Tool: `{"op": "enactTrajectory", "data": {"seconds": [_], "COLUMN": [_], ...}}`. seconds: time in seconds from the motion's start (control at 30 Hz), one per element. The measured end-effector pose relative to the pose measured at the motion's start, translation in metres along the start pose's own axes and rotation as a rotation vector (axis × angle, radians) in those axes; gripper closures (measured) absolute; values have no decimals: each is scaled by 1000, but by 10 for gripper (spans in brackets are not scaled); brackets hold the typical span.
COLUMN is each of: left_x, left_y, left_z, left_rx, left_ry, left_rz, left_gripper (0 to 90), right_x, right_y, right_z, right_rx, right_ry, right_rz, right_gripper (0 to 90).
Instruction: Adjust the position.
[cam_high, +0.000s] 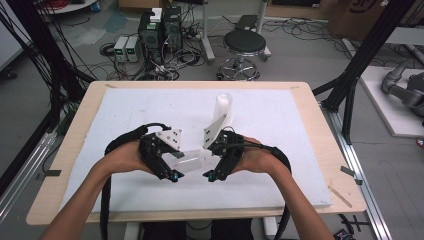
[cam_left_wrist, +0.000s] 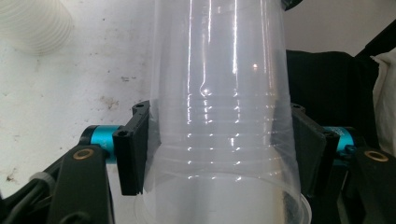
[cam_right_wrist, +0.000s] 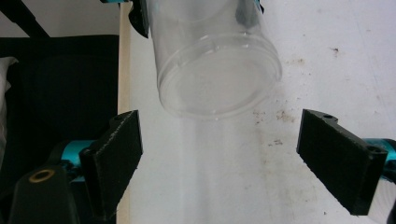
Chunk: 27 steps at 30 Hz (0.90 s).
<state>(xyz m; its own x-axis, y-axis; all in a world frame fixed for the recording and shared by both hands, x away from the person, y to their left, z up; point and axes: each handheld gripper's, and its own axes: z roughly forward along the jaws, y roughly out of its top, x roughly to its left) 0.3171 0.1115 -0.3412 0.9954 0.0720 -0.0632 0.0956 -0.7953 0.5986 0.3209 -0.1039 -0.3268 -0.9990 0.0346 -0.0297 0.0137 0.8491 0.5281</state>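
A clear plastic cup (cam_high: 189, 161) lies on its side in the air between my two grippers, above the white table cover (cam_high: 280, 130). My left gripper (cam_high: 176, 165) is shut on it. In the left gripper view both black pads (cam_left_wrist: 133, 149) press the ribbed wall of the cup (cam_left_wrist: 219, 93) near its rim, and it looks like nested cups. My right gripper (cam_high: 212, 167) is open just right of the cup. In the right gripper view its jaws (cam_right_wrist: 224, 158) stand wide apart, and the cup's round bottom (cam_right_wrist: 219, 79) faces them a short way off.
A white ribbed cup stack (cam_high: 222, 106) stands upright at the back middle of the table, also seen as the white cup (cam_left_wrist: 35, 23). The wooden table edge (cam_high: 320, 150) frames the cover. A stool (cam_high: 244, 45) and computer boxes (cam_high: 160, 30) stand on the floor behind.
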Motion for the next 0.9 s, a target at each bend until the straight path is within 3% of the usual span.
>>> {"op": "enactTrajectory", "data": {"seconds": [0.37, 0.67, 0.83, 0.9], "left_x": [0, 2, 2, 2], "left_y": [2, 4, 5, 5], "left_z": [4, 5, 6, 6], "left_rx": [10, 5, 2, 3], "left_ry": [-2, -5, -12, -13], "left_rz": [-7, -5, -5, -2], "left_gripper": [334, 334, 334, 334], "right_x": [-2, -2, -1, -1], "right_y": [5, 8, 11, 12], "right_z": [5, 3, 3, 4], "right_rx": [6, -20, -36, -47], "right_ry": [7, 16, 22, 31], "right_rz": [-9, -12, -31, -44], "right_gripper": [145, 171, 248, 321]}}
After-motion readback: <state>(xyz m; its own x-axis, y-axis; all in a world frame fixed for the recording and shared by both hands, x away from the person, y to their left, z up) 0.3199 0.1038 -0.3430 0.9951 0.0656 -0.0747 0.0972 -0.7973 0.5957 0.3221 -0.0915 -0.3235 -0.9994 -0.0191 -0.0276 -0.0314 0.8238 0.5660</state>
